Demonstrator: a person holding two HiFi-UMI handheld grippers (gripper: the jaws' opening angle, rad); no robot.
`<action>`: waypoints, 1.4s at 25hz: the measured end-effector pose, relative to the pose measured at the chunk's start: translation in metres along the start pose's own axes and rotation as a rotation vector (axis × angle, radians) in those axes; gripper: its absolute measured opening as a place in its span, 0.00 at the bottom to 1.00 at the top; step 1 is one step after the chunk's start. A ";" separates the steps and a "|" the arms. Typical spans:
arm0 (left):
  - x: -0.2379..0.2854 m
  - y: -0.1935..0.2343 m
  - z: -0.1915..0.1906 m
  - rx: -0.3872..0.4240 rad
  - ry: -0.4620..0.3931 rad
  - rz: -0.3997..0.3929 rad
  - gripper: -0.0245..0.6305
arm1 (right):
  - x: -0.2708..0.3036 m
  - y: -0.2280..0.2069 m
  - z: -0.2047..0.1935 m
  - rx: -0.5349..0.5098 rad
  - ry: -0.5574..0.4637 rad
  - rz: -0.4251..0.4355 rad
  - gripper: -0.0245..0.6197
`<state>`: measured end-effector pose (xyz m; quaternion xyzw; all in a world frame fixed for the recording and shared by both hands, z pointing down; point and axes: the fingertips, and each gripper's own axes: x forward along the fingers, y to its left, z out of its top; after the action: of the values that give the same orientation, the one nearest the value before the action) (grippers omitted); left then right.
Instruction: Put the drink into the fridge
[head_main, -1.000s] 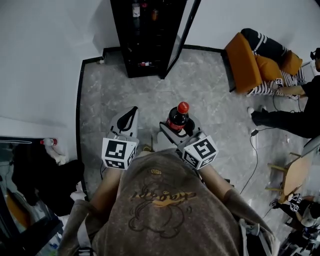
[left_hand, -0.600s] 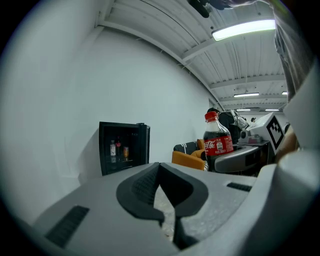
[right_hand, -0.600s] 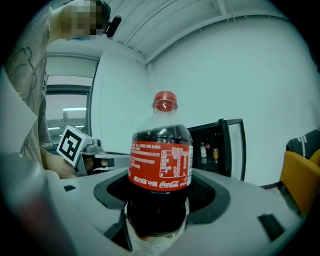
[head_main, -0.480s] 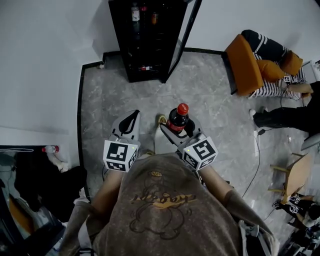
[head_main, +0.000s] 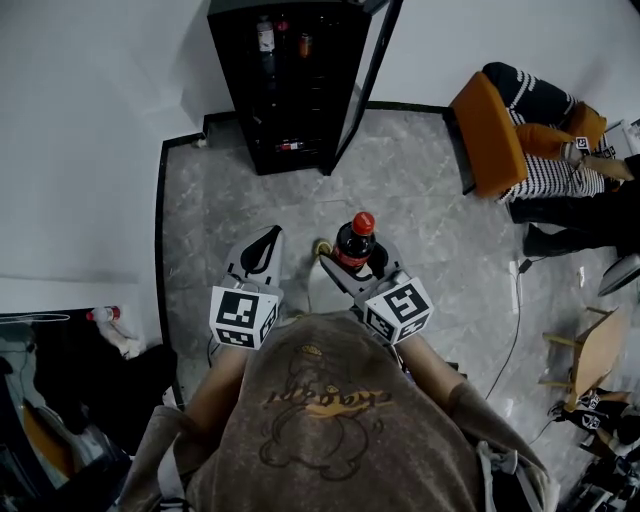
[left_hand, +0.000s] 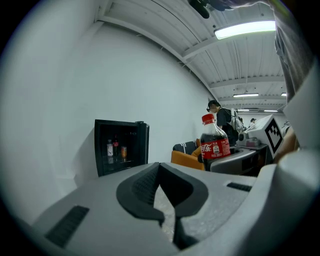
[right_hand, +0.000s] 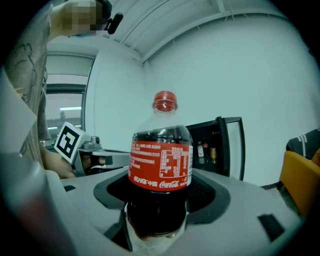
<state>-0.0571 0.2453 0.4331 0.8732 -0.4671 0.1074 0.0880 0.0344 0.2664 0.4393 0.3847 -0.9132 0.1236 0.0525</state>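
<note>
While the person walks across the grey floor (head_main: 420, 220), the black fridge (head_main: 290, 90) sits lower and larger in the head view than it did a second ago, so the gap to it is closing. Its door (head_main: 365, 85) stands swung open to the right. The drink is not yet inside. It is in the air in front of the person's chest and well apart from the shelves, so the carry is under way and the placing is still to come.

The left tool (head_main: 262, 245) is clenched on nothing, its pads meeting at the tips with only floor showing behind them. The right tool (head_main: 352, 262) grasps the cola bottle (head_main: 354, 240) low on its body. The bottle is upright, with its red cap on top and its label above the pads, much as half a second back.

From left to right, there is one small red-capped bottle (head_main: 105, 315) lying by the wall at the far left. There are two tools and one fridge. The left gripper view shows three drinks standing side by side on one of the fridge's upper shelves, and the head view shows something red on a lower shelf. One cola bottle is being carried. Further right are one orange chair (head_main: 485, 130) and one seated person (head_main: 570, 190) at the right edge, who has shifted a little in the picture.
</note>
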 end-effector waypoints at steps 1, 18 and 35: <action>0.005 0.002 0.002 0.000 0.000 -0.001 0.04 | 0.003 -0.004 0.002 -0.002 0.002 0.001 0.51; 0.107 0.054 0.056 0.012 0.007 0.009 0.04 | 0.086 -0.090 0.047 0.008 0.004 0.073 0.51; 0.228 0.102 0.099 -0.022 -0.016 0.099 0.04 | 0.160 -0.197 0.091 0.004 0.006 0.168 0.51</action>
<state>-0.0088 -0.0177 0.4047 0.8489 -0.5115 0.0996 0.0886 0.0642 -0.0008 0.4188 0.3065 -0.9418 0.1305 0.0441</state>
